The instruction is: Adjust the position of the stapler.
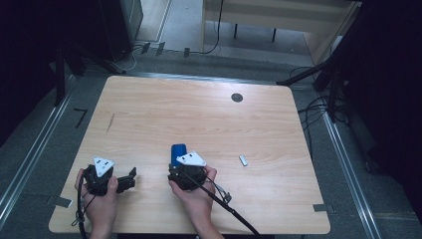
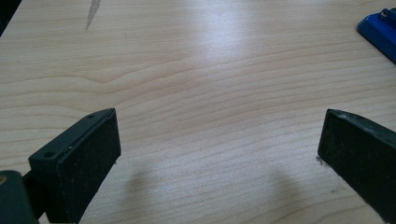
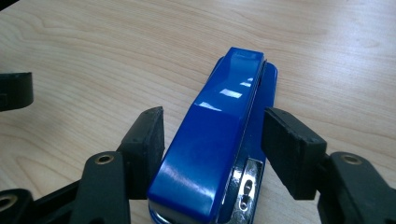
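Right now I have the right gripper (image 3: pixel 212 140) straddling the glossy blue stapler (image 3: pixel 219 144), which lies flat on the pale wooden table (image 1: pixel 209 114) near its front edge, roughly at the middle of its width. In the right gripper view the stapler runs lengthwise away from me between the two black jaws; the left pad sits just against its side, while a thin gap shows between the right pad and the metal base, so I read the claw as released and not clamped on the stapler. From the high view the blue nose (image 1: pixel 178 151) pokes out beyond the grey three-cornered plate on that gripper.

My left gripper (image 1: pixel 130 178) rests low at the table's front left, well apart from the stapler, its jaws spread wide with bare wood between them; a corner of the stapler (image 2: pixel 379 32) shows at the upper right of its view.

A small light-coloured oblong piece (image 1: pixel 243 160) lies on the table to the right of the stapler, and a dark round disc (image 1: pixel 237 97) sits near the far edge.
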{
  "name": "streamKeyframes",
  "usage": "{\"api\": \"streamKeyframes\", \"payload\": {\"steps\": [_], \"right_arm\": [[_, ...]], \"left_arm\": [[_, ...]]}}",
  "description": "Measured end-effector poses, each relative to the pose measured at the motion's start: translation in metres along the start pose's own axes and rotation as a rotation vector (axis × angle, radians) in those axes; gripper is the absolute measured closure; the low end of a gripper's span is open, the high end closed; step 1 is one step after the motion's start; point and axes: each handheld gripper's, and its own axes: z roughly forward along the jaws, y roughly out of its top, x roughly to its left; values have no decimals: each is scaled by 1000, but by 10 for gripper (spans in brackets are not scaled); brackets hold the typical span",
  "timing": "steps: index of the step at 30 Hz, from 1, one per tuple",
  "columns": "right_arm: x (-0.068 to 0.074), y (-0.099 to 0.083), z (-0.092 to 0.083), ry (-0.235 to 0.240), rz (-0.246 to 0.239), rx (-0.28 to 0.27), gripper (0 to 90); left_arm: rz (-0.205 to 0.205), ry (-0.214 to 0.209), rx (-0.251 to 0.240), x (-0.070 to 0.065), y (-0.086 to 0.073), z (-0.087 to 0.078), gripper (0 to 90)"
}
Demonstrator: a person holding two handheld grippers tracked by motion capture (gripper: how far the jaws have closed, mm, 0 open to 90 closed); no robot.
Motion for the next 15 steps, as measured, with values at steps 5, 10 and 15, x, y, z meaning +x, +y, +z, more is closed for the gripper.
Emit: {"api": "streamKeyframes", "payload": {"steps": [5, 10, 15], "right_arm": [[3, -2, 6, -32, -4, 9, 446], [5, -4, 12, -39, -17, 2, 508], [6, -4, 12, -50, -32, -3, 519]], "left_arm": [[-1, 1, 5, 0, 0, 0, 1], [-6, 0, 6, 0, 0, 0, 1], [-6, -8, 7, 0, 0, 0, 1]]}}
